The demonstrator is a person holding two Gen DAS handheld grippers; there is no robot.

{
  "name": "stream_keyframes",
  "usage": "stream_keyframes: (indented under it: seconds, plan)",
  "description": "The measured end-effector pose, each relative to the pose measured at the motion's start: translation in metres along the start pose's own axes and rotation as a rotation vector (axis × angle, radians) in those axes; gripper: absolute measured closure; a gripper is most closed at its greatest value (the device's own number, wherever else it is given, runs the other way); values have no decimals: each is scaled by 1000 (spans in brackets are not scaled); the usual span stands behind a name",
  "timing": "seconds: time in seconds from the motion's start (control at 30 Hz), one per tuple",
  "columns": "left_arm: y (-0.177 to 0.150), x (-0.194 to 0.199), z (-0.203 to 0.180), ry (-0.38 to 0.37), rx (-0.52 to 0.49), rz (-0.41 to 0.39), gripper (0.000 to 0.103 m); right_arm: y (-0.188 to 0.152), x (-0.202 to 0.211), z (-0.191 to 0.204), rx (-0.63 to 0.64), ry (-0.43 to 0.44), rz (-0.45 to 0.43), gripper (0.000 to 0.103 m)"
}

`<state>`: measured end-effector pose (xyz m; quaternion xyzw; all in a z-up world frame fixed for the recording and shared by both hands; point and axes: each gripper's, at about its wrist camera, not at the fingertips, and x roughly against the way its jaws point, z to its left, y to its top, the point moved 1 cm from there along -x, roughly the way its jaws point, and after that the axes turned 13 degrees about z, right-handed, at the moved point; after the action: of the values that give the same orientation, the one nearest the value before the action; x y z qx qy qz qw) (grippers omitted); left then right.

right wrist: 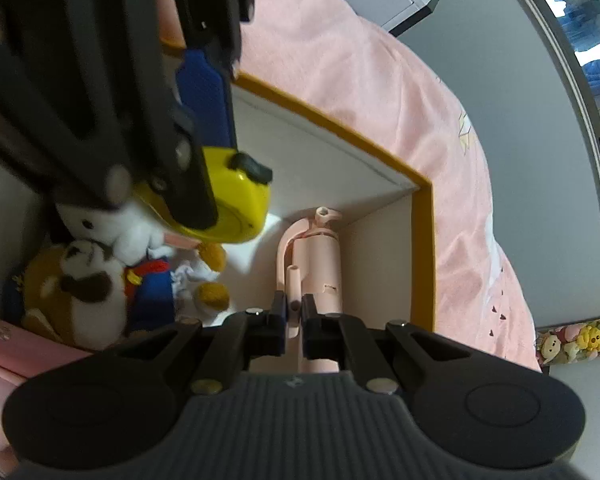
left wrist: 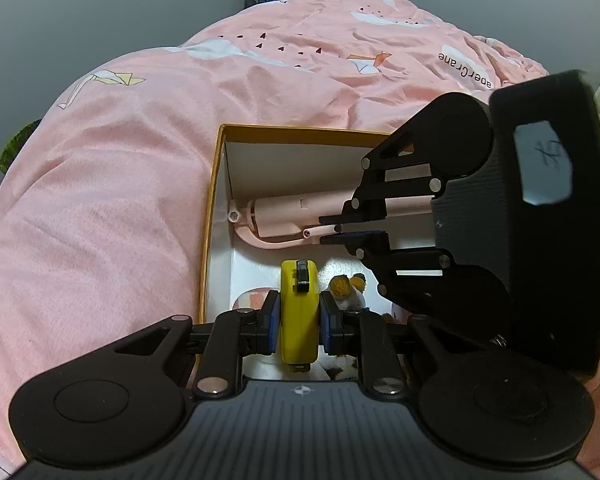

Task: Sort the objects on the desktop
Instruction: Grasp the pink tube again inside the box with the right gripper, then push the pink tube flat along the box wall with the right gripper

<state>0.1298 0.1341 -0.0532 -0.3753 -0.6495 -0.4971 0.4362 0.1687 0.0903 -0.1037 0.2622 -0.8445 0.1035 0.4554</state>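
Note:
An open box with an orange rim (left wrist: 216,184) and white inside lies on a pink quilt. My left gripper (left wrist: 299,320) is shut on a yellow tape measure (left wrist: 299,312) and holds it over the box; the tape measure also shows in the right wrist view (right wrist: 236,204). My right gripper (right wrist: 294,326) is shut on a thin leg of a pink selfie stick (right wrist: 320,256), which lies along the box's far wall (left wrist: 284,216). The right gripper (left wrist: 332,234) reaches into the box from the right in the left wrist view.
Plush toys (right wrist: 100,264) fill the box's near left part, under the tape measure. A pink case (right wrist: 4,344) lies at the left edge. The pink quilt (left wrist: 120,184) surrounds the box. A grey wall (right wrist: 540,160) stands behind.

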Motion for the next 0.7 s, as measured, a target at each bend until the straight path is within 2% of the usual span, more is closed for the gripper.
stream_keyframes:
  seconds: [0.23, 0.43, 0.6, 0.7]
  plan:
    - [5, -4, 4, 1, 18, 0, 81, -15, -11, -18, -77, 31, -37, 95]
    - [5, -2, 5, -4, 21, 1, 81, -22, -13, -33, -167, 83, -26, 94]
    - [5, -3, 5, -14, 19, 4, 81, -39, -16, -63, -400, 225, -52, 94]
    - [4, -5, 3, -16, 13, 6, 80, -52, -17, -74, -489, 291, -91, 94]
